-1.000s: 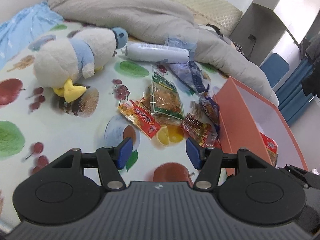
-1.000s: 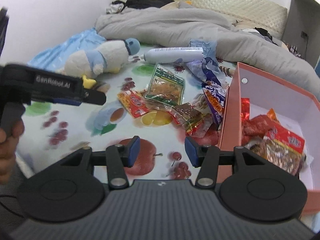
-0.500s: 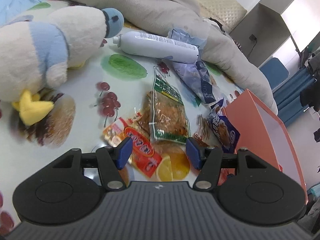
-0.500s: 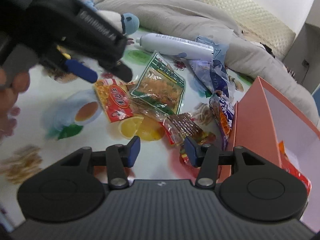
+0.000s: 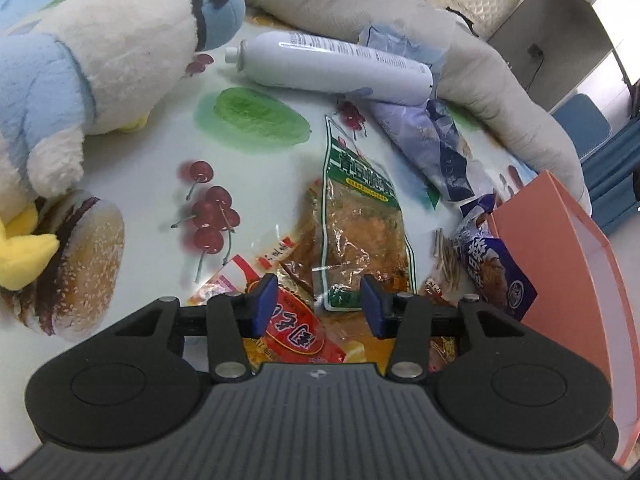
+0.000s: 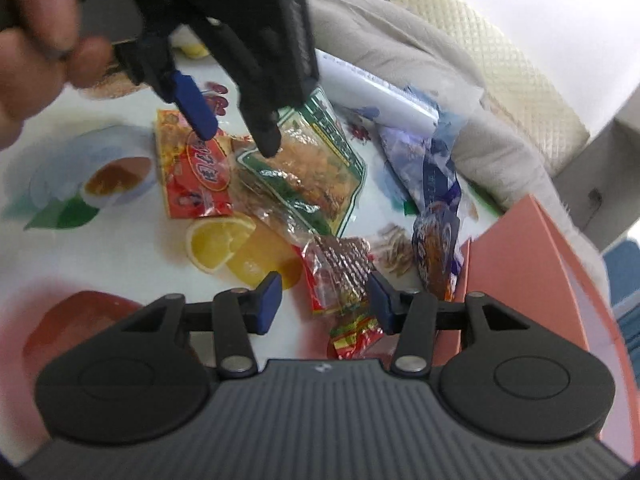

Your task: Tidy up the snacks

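Observation:
Several snack packets lie on the fruit-print sheet: a green-edged packet [image 5: 360, 216] [image 6: 312, 164], a red packet [image 5: 296, 328] [image 6: 192, 172], a clear red-trimmed packet [image 6: 340, 272] and a blue packet [image 5: 496, 272] [image 6: 436, 252]. The orange box [image 5: 568, 272] [image 6: 532, 264] stands to the right. My left gripper [image 5: 318, 306] is open, low over the lower end of the green-edged packet and the red packet; it also shows in the right wrist view [image 6: 236, 132]. My right gripper [image 6: 324, 300] is open just above the clear red-trimmed packet.
A plush penguin [image 5: 92, 72] lies at the left, a white spray bottle [image 5: 336, 68] and a blue-white bag [image 5: 432, 148] lie behind the snacks. A grey duvet [image 5: 400, 4] runs along the back. A blue chair [image 5: 588, 124] stands beyond the bed.
Both grippers have moved forward and down toward the snack pile. The left gripper now hovers over the green-edged and red packets; the right one has closed in on the clear red-trimmed packet.

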`<state>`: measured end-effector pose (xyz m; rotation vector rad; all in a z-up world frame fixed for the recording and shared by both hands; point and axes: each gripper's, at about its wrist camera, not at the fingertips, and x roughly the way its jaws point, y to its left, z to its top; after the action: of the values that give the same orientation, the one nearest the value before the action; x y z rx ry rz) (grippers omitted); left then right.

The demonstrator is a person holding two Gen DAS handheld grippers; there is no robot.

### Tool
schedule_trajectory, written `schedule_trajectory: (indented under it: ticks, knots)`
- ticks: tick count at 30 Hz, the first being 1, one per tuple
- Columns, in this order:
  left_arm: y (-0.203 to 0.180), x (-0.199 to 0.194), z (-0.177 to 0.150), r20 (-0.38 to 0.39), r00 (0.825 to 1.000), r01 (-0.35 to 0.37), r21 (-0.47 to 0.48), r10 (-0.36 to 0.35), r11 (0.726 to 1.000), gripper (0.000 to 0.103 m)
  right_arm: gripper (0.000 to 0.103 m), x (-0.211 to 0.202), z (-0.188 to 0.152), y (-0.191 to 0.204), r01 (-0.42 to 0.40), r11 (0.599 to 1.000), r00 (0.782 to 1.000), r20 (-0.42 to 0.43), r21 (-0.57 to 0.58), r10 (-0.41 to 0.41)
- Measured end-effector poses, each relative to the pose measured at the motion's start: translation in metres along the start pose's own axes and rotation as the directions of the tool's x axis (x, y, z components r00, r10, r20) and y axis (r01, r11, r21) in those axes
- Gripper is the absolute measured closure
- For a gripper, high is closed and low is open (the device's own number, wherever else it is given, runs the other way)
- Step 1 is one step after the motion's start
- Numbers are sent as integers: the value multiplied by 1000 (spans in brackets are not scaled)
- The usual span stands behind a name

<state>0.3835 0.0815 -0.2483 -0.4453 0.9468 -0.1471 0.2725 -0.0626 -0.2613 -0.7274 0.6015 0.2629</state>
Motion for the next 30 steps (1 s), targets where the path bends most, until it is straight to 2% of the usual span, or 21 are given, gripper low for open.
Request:
schedule_trajectory:
  ticks: [4,7,11,14,16,18,19,20,22,30]
  knots:
    - [-5,4,2,-10,1000,-4,14,4,1000,52,60,-1,0,9,36,998,999,15,-48,-35]
    - [-6,7,3,-26,1000,4,3,-4,1000,49,68,0,-1,13,49,997,999,12,-54,-48]
    - [-8,11,2,-26,1000,-4,7,4,1000,46,69,1,-4,19,87,992,996,31,-89,-84]
    - [-11,14,1,-25,1000,-14,17,15,1000,46,74,4,-3,19,87,993,996,30,-79,-85]
    - [-16,14,0,-23,999,-34,47,36,998,47,82,3,-3,20,71,994,997,22,-83,-69]
    - [-19,16,-1,-26,999,-46,65,48,997,52,88,4,-3,19,59,995,998,19,-81,-58]
    - [-20,16,-1,-27,998,-47,72,49,996,61,90,4,-3,19,54,995,998,16,-80,-52]
    - [-21,16,-1,-32,998,-44,75,47,996,65,94,4,-3,19,54,995,999,14,-80,-53]
    - [-22,14,-2,-32,998,-47,66,49,997,71,95,4,-4,20,56,995,998,7,-77,-56]
    - [-28,-14,-8,12,1000,10,20,-10,1000,82,100,-15,-5,22,41,997,999,5,-64,-40]
